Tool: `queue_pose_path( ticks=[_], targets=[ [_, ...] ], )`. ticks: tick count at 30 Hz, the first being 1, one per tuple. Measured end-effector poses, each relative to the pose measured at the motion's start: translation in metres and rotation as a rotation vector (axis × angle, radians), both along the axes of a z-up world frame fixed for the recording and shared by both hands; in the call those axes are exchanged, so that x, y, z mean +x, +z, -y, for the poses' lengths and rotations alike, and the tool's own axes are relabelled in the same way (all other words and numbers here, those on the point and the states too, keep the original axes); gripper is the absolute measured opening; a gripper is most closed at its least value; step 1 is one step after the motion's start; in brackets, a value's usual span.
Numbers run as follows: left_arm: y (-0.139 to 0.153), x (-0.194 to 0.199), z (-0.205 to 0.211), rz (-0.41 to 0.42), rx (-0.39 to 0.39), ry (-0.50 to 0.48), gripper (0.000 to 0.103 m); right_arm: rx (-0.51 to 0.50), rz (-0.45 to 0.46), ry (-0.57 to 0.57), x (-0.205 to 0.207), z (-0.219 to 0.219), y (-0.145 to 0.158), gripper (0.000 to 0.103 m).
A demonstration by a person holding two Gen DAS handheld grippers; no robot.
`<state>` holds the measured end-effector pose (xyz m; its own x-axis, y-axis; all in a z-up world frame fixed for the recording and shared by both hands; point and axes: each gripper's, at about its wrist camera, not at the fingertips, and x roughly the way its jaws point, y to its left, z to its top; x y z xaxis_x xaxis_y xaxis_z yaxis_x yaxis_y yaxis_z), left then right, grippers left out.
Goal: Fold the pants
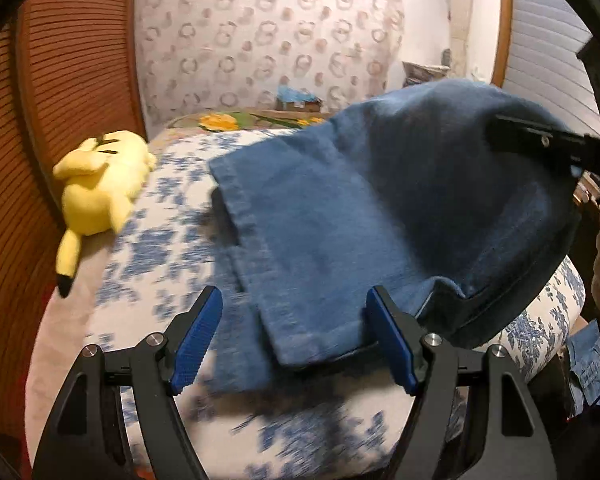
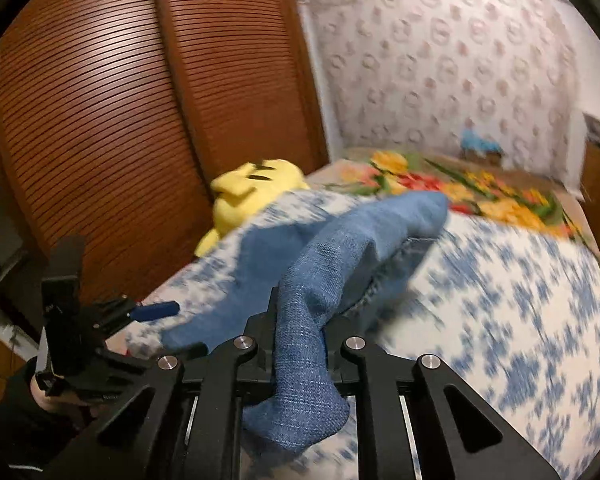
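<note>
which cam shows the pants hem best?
Left wrist: the stitched hem of the jeans lies flat on the bed between the open left gripper. Right wrist shows only bunched denim clamped in the right gripper, hem unclear.

Both views: warm, even indoor light, moderately bright; source not visible. Strong fisheye bowing, black vignette at corners. Left wrist view: motion smear on the blue-floral bedspread point(image 1: 160, 248); dark shadow under the jeans point(image 1: 340, 216). Right wrist view: heavier blur on bedspread and jeans; soft sheen on the louvered wardrobe doors point(image 2: 120, 120).
</note>
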<state>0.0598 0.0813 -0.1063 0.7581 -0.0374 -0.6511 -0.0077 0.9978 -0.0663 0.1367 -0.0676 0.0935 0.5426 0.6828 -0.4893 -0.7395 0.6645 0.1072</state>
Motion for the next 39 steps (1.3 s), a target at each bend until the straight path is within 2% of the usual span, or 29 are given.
queue_pose_path(
  ticks=[3, 7, 13, 18, 20, 25, 32, 39],
  targets=[
    [0.008, -0.014, -0.022, 0.02, 0.002, 0.049, 0.075, -0.012, 0.025, 0.07, -0.004, -0.029, 0.006, 0.013],
    [0.018, -0.027, -0.05, 0.041, 0.007, 0.12, 0.075, -0.03, 0.008, 0.156, 0.0, -0.068, -0.004, 0.012],
    [0.025, -0.039, -0.082, 0.058, 0.013, 0.201, 0.075, -0.101, -0.079, 0.272, 0.002, -0.117, -0.047, 0.012],
    [0.025, -0.041, -0.089, 0.061, 0.018, 0.232, 0.075, -0.182, -0.139, 0.32, -0.001, -0.135, -0.086, 0.014],
    [0.025, -0.038, -0.089, 0.061, 0.018, 0.232, 0.075, -0.185, -0.139, 0.316, 0.001, -0.134, -0.089, 0.017],
    [0.028, -0.036, -0.088, 0.07, 0.02, 0.217, 0.075, -0.139, -0.105, 0.306, -0.007, -0.124, -0.068, 0.041],
    [0.042, -0.033, -0.075, 0.103, 0.019, 0.196, 0.075, -0.085, -0.011, 0.251, -0.018, -0.09, -0.044, 0.046],
    [0.037, -0.021, -0.046, 0.091, 0.008, 0.113, 0.076, -0.105, 0.027, 0.11, 0.004, -0.074, -0.052, 0.049]
  ],
)
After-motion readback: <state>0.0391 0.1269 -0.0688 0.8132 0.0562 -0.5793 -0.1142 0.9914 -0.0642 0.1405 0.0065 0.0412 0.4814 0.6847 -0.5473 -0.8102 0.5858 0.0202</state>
